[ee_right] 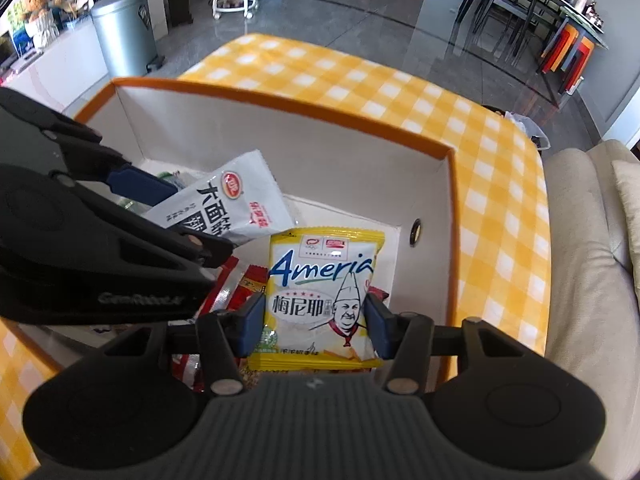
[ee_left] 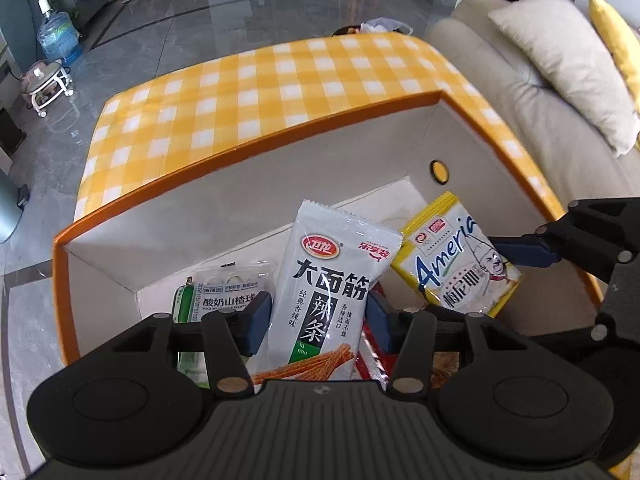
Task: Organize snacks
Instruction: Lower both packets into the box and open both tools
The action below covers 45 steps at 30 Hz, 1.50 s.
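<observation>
Left gripper (ee_left: 318, 320) clamps its blue pads on a white spicy-strip (la tiao) packet (ee_left: 328, 296), holding it upright over an orange-rimmed storage box (ee_left: 248, 152). Right gripper (ee_right: 314, 326) likewise grips a yellow "Ameria" snack packet (ee_right: 320, 292) by its sides, above the same box, just beside the white one. Both packets hang inside the box's opening, above its white interior. Beneath them lie a green-and-clear yogurt hawthorn ball packet (ee_left: 224, 296) near the left wall and red-wrapped snacks (ee_right: 224, 300) on the floor of the box. The box sits on a yellow-and-white checked tablecloth (ee_left: 240, 96), with a beige sofa (ee_left: 520, 92) alongside.
</observation>
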{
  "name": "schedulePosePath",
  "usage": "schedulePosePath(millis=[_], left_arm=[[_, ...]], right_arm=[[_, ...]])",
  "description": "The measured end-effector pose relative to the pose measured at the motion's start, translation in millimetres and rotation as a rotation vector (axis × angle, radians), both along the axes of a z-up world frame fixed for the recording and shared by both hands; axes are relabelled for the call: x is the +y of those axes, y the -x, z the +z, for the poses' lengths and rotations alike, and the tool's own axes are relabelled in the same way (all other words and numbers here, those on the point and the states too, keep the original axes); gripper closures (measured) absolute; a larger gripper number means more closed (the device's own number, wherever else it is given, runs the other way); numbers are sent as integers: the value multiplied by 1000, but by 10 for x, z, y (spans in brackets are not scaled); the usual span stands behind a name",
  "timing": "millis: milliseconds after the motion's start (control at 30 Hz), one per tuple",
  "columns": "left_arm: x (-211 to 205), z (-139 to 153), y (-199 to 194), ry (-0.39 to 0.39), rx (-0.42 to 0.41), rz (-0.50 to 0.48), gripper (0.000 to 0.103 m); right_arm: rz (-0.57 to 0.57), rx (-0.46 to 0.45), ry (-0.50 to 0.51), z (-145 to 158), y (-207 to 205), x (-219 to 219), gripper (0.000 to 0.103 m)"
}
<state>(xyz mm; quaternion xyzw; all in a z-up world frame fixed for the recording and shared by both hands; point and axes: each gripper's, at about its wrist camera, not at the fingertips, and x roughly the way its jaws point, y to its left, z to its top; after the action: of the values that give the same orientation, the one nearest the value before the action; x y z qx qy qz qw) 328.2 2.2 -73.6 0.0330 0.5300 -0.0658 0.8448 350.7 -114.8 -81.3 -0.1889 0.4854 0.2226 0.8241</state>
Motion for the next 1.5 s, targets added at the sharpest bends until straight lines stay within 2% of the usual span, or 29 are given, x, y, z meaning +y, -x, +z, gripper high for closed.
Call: schedulePosePath(millis=[233,733,867,967,1033,1167,1267,1400,1500], left_arm=[[-75,-98,-70,-55,5,-20,45],[-77,-148,-62,-95,12,-28,44],[-77,-121,-30,-103,4,-34,40],[-63,-93,-8,-97,0,-36,38],[-64,-65,10,-103,-8,-41,37],[-64,27,55,-112,-36,-48,32],[-54,140,132,-109,-68,-52,30],[-11,372,333,-110,-160,-48,29],[45,567,533,-108,-242,-32,29]], right_arm=[[30,6,44,-155,-39,88,52],[49,21,50,-174,-20,132,52],[45,27,51,-167,-23,131,51],[43,21,58,-158,-10,135,45],[45,20,56,-144,3,133,45],[38,12,55,-91,28,133,40],[37,4,55,-28,65,124,33],[37,-44,34,146,173,89,32],[13,-103,-7,327,302,6,26]])
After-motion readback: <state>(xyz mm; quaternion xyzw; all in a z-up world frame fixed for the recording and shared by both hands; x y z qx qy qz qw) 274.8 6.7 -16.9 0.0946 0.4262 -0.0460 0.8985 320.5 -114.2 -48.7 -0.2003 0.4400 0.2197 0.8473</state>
